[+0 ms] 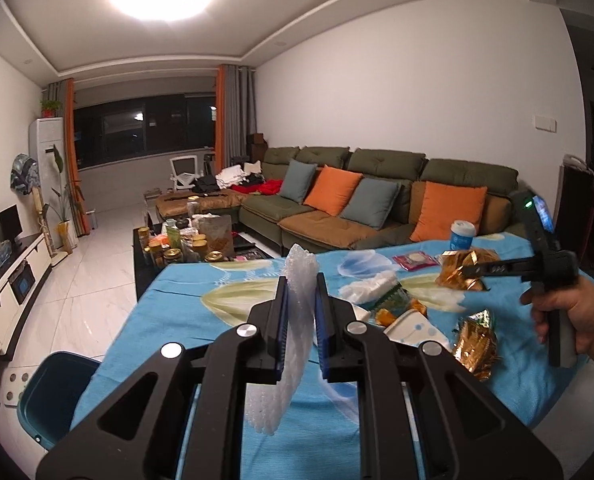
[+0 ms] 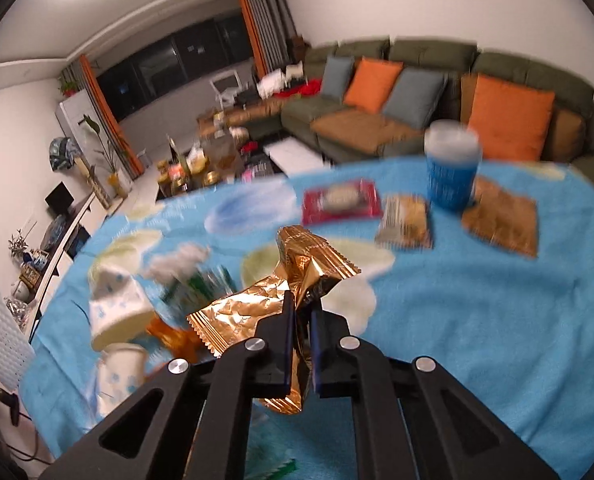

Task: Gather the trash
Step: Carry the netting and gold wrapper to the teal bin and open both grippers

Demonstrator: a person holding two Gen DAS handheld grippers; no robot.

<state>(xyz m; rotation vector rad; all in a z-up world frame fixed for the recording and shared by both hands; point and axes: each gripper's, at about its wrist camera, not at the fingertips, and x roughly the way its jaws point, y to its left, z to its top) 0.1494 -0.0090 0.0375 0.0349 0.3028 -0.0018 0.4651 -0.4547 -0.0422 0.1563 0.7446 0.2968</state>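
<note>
With a white foam sheet (image 1: 297,320) pinched in the left gripper (image 1: 301,328) and a gold wrapper (image 2: 297,292) clamped loosely in the right gripper (image 2: 300,344) above the surface (image 2: 477,320), either could be dropped w/ quick swings.

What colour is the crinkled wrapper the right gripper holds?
Shiny gold foil wrapper, clearest in the right wrist view.

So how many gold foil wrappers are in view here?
2. One gold wrapper is pinched in the right gripper; the other gold wrapper lies on the blue cloth. More may be hidden.
</note>
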